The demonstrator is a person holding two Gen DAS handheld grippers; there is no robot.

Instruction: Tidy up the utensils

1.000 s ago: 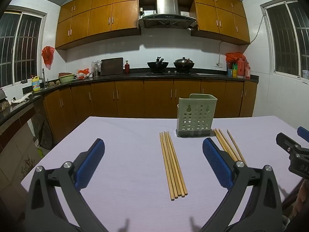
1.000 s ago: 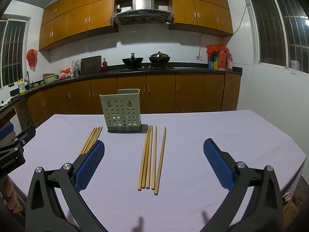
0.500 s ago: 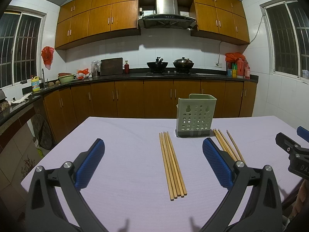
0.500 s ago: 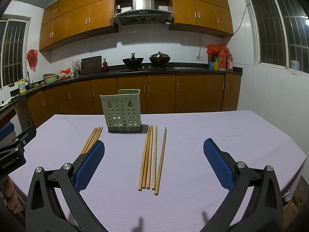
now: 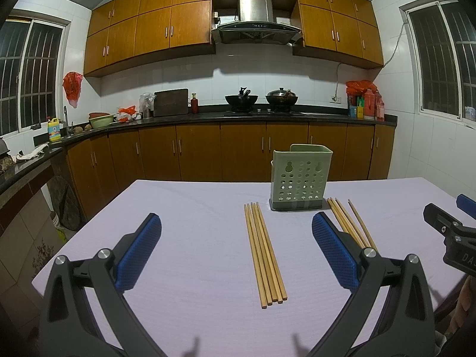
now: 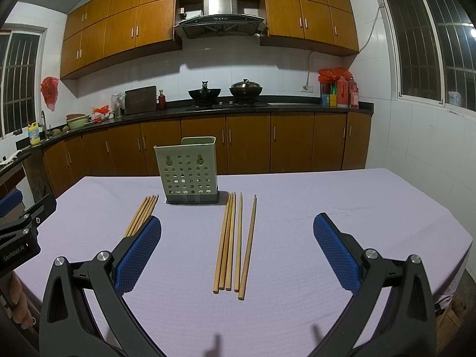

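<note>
Covering table (image 5: 190, 208), lilac cloth; kitchen cabinets (image 5: 238, 154).

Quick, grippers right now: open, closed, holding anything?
Left gripper: jaws open, holding nothing.
Right gripper: jaws open, holding nothing.

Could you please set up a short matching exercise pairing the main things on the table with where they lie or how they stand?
Column one:
1. green holder
2. left chopstick bundle
3. right chopstick bundle
4. right tool

Column two:
a. lying flat on the cloth, left of the holder's base
b. open, hovering above the table, holding nothing
c. standing upright at the far middle of the table
d. lying flat, one stick slightly apart from the others

Pairs: 1-c, 2-a, 3-d, 4-b
</note>
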